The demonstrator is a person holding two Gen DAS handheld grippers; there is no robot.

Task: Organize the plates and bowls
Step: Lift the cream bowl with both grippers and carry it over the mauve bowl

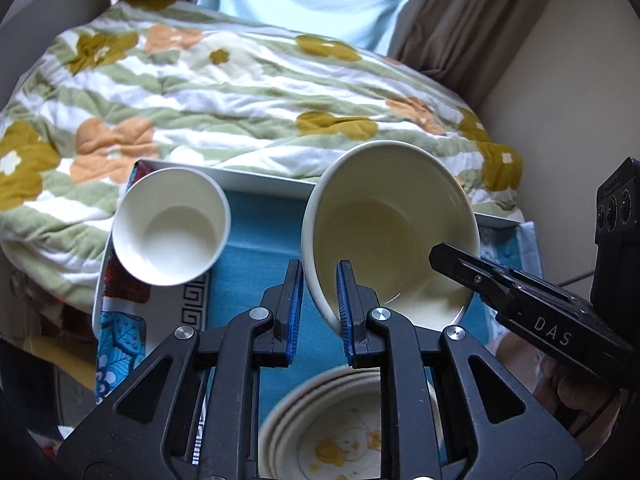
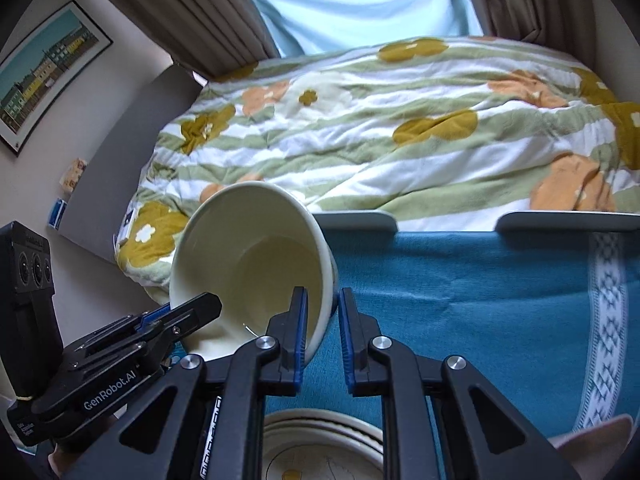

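A large cream bowl (image 1: 380, 220) (image 2: 256, 256) hangs tilted in the air above the blue cloth, held by both grippers. My left gripper (image 1: 320, 266) is shut on its near-left rim, and the wall of the bowl sits between the blue pads. My right gripper (image 2: 322, 292) is shut on the opposite rim; in the left wrist view it reaches in from the right (image 1: 440, 256). The left gripper (image 2: 208, 304) also shows in the right wrist view, at the bowl's left edge. A small white bowl (image 1: 172, 228) rests at the tray's left. A stack of patterned dishes (image 1: 332, 432) (image 2: 320, 448) lies directly below the grippers.
A white tray (image 1: 260, 180) (image 2: 356, 222) lined with a blue cloth (image 1: 256, 240) (image 2: 460, 300) carries the dishes. Behind it lies a bed with a flowered quilt (image 1: 240, 92) (image 2: 400, 140). Curtains and a window are at the back. A framed picture (image 2: 48, 68) hangs on the left wall.
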